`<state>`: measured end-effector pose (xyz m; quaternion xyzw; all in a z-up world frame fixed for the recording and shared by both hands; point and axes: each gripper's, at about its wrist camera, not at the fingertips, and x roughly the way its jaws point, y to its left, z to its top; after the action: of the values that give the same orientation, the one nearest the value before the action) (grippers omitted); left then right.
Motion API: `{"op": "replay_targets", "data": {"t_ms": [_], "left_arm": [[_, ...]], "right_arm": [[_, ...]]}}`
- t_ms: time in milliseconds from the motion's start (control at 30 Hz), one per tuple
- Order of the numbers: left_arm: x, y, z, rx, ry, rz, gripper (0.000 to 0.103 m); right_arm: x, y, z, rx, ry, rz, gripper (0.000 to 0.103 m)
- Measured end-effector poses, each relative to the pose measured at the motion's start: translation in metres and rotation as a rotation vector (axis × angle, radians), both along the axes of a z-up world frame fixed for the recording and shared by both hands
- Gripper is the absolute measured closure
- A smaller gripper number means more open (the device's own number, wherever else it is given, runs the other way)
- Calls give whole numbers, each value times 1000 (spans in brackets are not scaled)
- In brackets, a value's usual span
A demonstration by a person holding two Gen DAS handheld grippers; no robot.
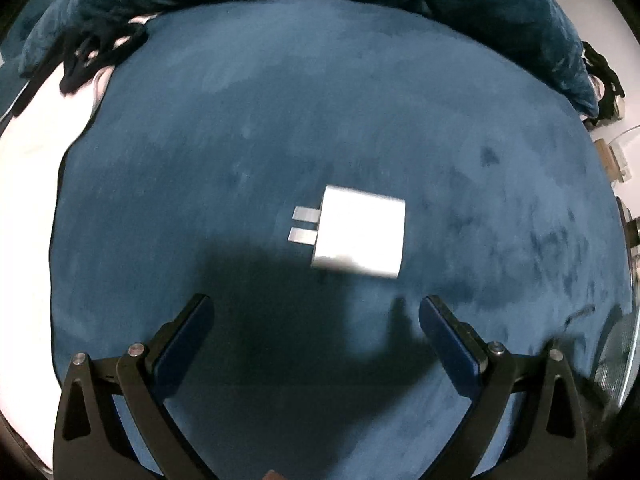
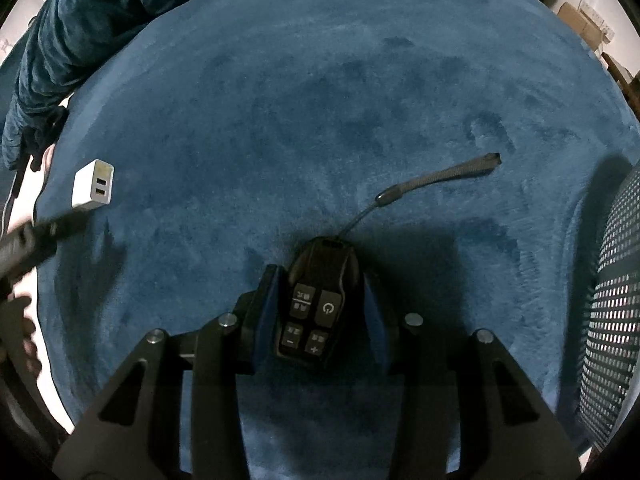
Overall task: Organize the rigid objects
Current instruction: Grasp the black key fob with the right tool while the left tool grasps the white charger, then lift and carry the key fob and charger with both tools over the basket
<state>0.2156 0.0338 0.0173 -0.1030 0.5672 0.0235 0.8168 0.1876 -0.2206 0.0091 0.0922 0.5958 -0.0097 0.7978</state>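
The white charger (image 1: 360, 232) serves as the landmark. It lies flat on the blue plush cloth (image 1: 280, 100), its two prongs pointing away from the remote's side. The left gripper (image 1: 316, 316) hangs just short of the charger with its jaws spread wide and nothing between them. The charger sits beyond the fingertips and a little off toward the right finger. If the jaws close from here they would likely catch only a corner, or nudge the block across the soft pile and turn it. The smooth white sides also look apt to slip from a shallow pinch.

Well to the right of the charger, the right gripper (image 2: 320, 300) is clamped on the black remote (image 2: 316, 304), pads pressing its two long sides, button face up. Its wrist strap (image 2: 436, 182) trails away over the cloth on the side far from the charger. That strap could drag, snag in the pile or swing on a lift and tug the remote askew in the pads. Farther right still, the mesh basket (image 2: 616, 300) stands at the cloth's edge; a loose strap might catch on its rim.
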Motion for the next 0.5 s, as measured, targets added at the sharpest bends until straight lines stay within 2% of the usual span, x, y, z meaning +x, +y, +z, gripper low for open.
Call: {"op": "replay_targets", "data": {"t_ms": [100, 167, 267, 333, 400, 500], "left_arm": [[18, -6, -1, 10, -19, 21, 2], [32, -8, -4, 28, -13, 20, 7], [48, -12, -13, 40, 20, 8, 20], [48, -13, -19, 17, 37, -18, 39], [45, -19, -16, 46, 21, -48, 39], [33, -21, -11, 23, 11, -60, 40]], "right_arm": [[-1, -4, -2, 0, -7, 5, 61], [-4, -7, -3, 2, -15, 4, 61], [-5, -10, -6, 6, -22, 1, 60], [-6, -11, -8, 11, -25, 0, 60], [-6, -9, -9, 15, -25, 0, 60], [-7, -7, -6, 11, -25, 8, 62]]}}
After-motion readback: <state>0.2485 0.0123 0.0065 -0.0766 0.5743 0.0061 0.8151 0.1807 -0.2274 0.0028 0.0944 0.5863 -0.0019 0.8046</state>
